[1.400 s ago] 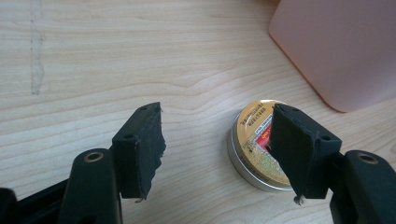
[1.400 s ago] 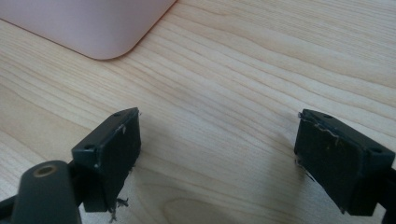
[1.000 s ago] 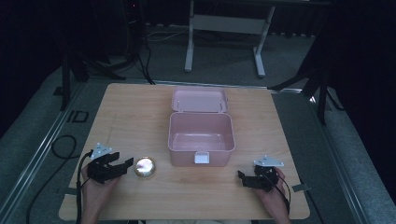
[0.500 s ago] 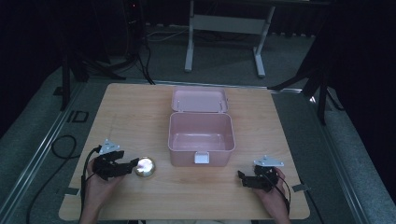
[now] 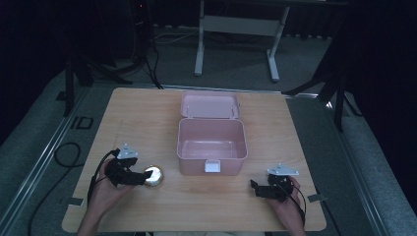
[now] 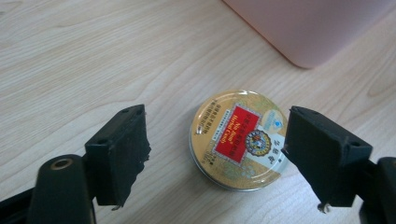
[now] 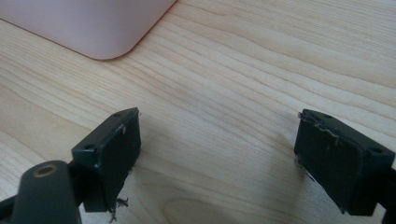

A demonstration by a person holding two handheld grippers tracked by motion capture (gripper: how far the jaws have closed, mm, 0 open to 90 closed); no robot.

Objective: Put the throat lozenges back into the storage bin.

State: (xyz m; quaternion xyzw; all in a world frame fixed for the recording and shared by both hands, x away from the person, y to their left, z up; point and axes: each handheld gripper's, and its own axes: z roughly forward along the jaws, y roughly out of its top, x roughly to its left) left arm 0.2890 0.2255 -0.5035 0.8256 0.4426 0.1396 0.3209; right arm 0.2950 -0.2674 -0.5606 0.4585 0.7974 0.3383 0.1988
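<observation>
A small round gold tin (image 6: 239,139) with a red label lies flat on the wooden table (image 5: 147,113), left of the pink box (image 5: 211,160). My left gripper (image 5: 140,178) is open, its jaws standing on either side of the tin (image 5: 153,175) without touching it. In the left gripper view the gripper (image 6: 219,161) straddles the tin. The pink box stands open in the table's middle, its lid (image 5: 210,104) folded back and its inside bare. My right gripper (image 5: 257,188) is open low over bare wood at the front right, with nothing between its jaws (image 7: 219,158).
A corner of the pink box (image 7: 88,25) shows at the upper left of the right gripper view and another corner (image 6: 313,28) at the upper right of the left gripper view. A metal stand (image 5: 236,24) and cables (image 5: 64,152) lie beyond the table's edges.
My left gripper has moved right toward the tin and now has its jaws around it. The right gripper has stayed where it was.
</observation>
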